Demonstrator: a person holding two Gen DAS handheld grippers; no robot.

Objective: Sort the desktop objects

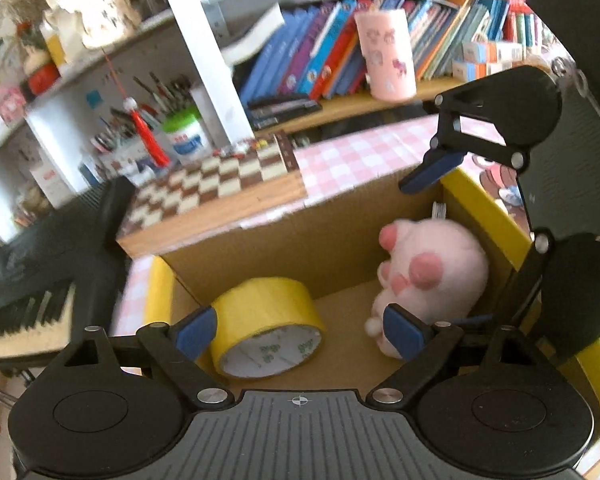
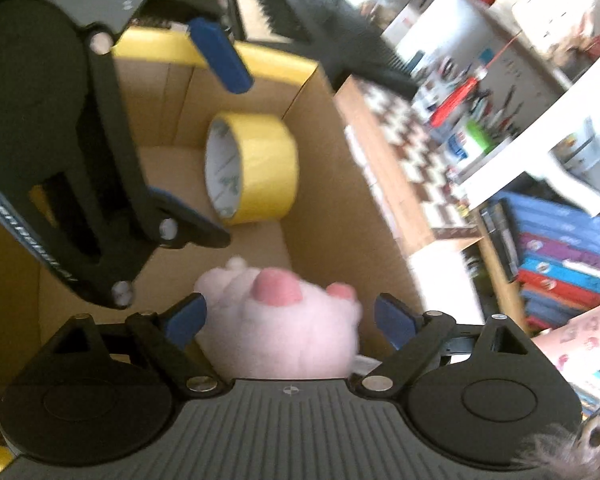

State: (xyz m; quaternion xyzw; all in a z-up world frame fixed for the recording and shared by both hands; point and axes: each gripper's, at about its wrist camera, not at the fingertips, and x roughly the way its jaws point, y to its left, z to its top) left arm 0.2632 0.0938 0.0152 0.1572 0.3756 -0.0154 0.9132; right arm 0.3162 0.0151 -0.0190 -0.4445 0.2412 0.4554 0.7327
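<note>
A cardboard box [image 1: 284, 240] with yellow-taped rims holds a yellow tape roll [image 1: 266, 326] and a pink plush paw toy [image 1: 432, 280]. My left gripper [image 1: 296, 334] is open above the box floor, between the roll and the plush, holding nothing. My right gripper [image 2: 288, 324] is open, with the plush [image 2: 284, 328] lying loose between its fingers inside the box [image 2: 340, 168]. The roll [image 2: 252, 170] lies beyond it. In the left wrist view the right gripper [image 1: 432, 220] hangs over the box's right side; in the right wrist view the left gripper [image 2: 188, 136] is at upper left.
A wooden chessboard [image 1: 216, 196] lies on the pink checked tablecloth [image 1: 360, 156] just behind the box. A keyboard [image 1: 24, 308] stands at the left. Shelves behind hold books [image 1: 324, 56], a pink cup [image 1: 386, 56] and a pen pot [image 1: 184, 136].
</note>
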